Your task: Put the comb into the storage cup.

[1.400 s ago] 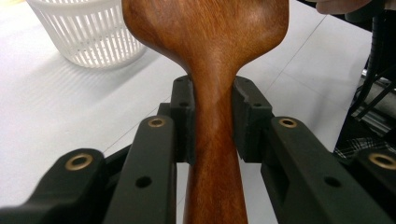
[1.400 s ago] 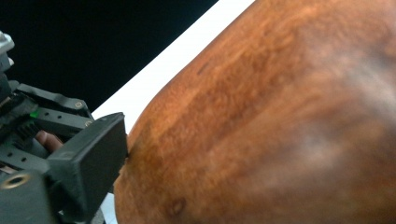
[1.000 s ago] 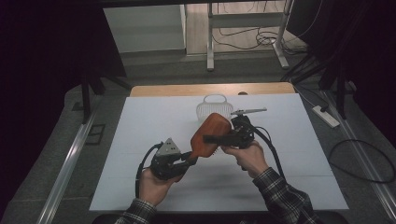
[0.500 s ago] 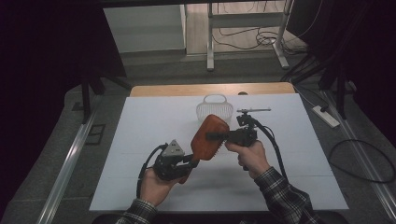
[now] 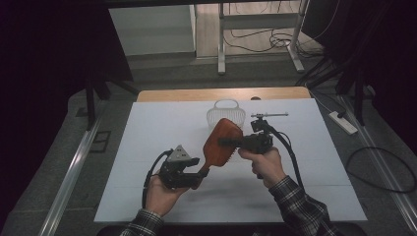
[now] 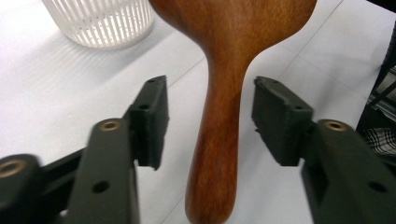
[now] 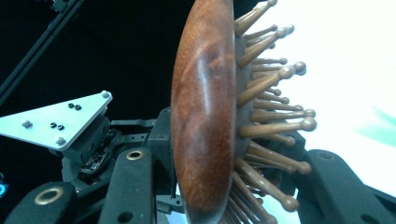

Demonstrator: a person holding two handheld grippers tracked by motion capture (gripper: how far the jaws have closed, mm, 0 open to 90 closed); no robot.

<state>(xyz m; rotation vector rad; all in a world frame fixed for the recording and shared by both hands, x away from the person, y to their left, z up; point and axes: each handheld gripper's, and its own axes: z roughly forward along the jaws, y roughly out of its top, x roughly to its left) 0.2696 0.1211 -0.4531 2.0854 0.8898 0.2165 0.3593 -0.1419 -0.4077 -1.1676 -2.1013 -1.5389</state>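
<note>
A wooden paddle hairbrush hangs above the white table, its back toward the camera and its handle slanting down to the left. My right gripper is shut on the brush head; in the right gripper view the head sits edge-on between the jaws, its wooden pins pointing right. My left gripper is open around the handle. In the left gripper view both pads stand apart from the handle with gaps on each side.
A white slatted basket stands just behind the brush, also near the top left as the basket. The white table sheet ends at a wooden strip at the back. A power strip and cables lie on the floor at right.
The right gripper has drifted slightly to the right with the brush head. The left hand has stayed almost where it was.
</note>
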